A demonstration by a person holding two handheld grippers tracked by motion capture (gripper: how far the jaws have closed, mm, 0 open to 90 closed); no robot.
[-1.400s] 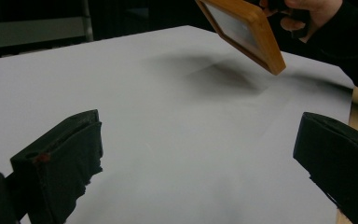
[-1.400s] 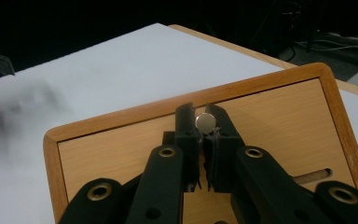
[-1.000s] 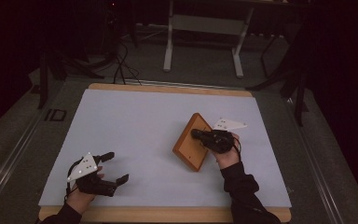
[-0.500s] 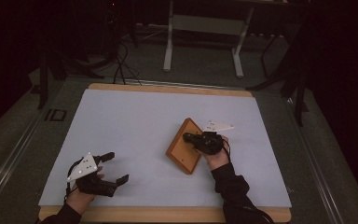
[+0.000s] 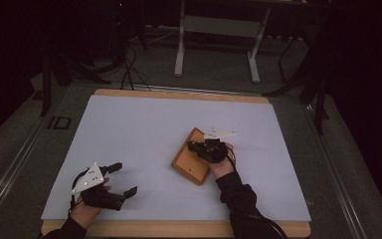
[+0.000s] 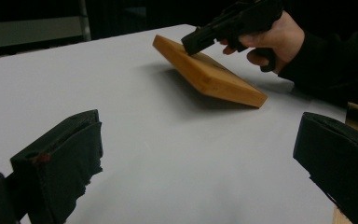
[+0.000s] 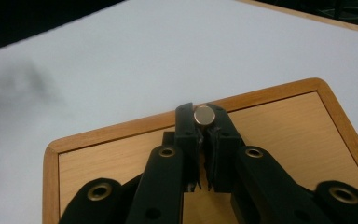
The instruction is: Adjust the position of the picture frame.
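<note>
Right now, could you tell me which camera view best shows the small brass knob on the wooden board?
The right gripper view: the brass knob sits close up, pinched by the right gripper. In the left gripper view, the wooden board is tilted, one edge lifted, and the gripper hides the knob. The high view shows the board small and dim.

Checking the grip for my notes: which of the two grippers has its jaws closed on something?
The right gripper, pinching a small brass knob on the wooden board; the left gripper gapes open.
</note>
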